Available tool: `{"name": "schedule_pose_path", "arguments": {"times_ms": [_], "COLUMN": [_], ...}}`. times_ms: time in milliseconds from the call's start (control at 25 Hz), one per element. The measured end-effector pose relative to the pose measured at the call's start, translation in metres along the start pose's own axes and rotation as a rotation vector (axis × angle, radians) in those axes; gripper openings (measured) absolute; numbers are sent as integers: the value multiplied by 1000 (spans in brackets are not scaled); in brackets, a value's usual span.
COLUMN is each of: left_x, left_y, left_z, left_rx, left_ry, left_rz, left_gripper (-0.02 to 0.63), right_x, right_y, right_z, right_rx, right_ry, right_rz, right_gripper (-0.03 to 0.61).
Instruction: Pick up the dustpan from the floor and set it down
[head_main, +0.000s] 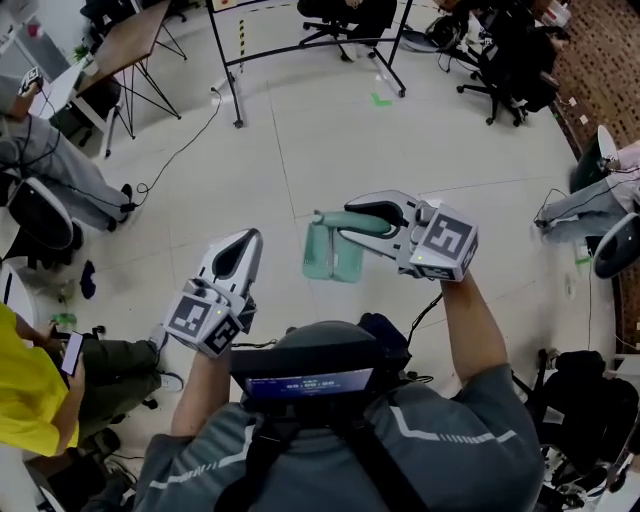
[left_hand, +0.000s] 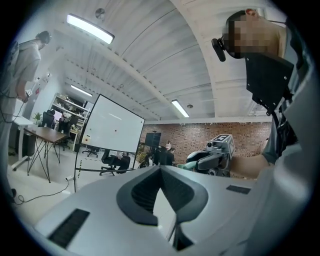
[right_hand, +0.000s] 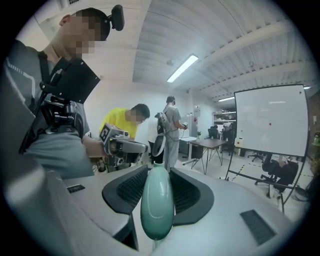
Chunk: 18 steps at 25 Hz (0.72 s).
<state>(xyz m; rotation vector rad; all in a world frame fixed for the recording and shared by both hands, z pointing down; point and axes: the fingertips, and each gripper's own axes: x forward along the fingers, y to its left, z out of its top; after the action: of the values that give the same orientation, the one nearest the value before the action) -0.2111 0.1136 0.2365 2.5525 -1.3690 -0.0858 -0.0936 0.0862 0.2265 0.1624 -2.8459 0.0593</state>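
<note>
My right gripper (head_main: 352, 220) is shut on the handle of the pale green dustpan (head_main: 331, 254), which hangs in the air above the white floor with its pan tilted down to the left. In the right gripper view the rounded green handle (right_hand: 156, 204) lies clamped between the dark pads. My left gripper (head_main: 247, 240) hovers to the left of the dustpan, apart from it, jaws closed with nothing between them. The left gripper view shows its jaws meeting at the tip (left_hand: 160, 169) and the right gripper (left_hand: 212, 159) off to the right.
A whiteboard on a black stand (head_main: 235, 90) is straight ahead, with office chairs (head_main: 510, 60) behind it. A table (head_main: 125, 45) and seated people (head_main: 45, 160) are at the left, a person in yellow (head_main: 30, 395) close by. A cable (head_main: 170, 155) crosses the floor.
</note>
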Motion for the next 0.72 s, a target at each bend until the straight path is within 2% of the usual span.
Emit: {"name": "schedule_pose_path", "arguments": {"times_ms": [200,360,520,720], "left_x": [21,59,113,200], "left_y": [28,47,74,92], "left_z": [9,13,14,32], "left_rx": [-3,1,16,7], "left_ry": [-7,-10,-24,-48], "left_rz": [-7,29,104,224], "left_gripper": [21,23,21,23], "right_x": [16,16,21,7], "right_y": [-55,-100,-150,-237], "right_z": [-5,-10,-13,-8], "right_rx": [37,38,-10,-59], "right_ry": [-13,-33,-27,-52], "right_rz": [-34,-9,49,136], "right_gripper": [160,160,160,160]}}
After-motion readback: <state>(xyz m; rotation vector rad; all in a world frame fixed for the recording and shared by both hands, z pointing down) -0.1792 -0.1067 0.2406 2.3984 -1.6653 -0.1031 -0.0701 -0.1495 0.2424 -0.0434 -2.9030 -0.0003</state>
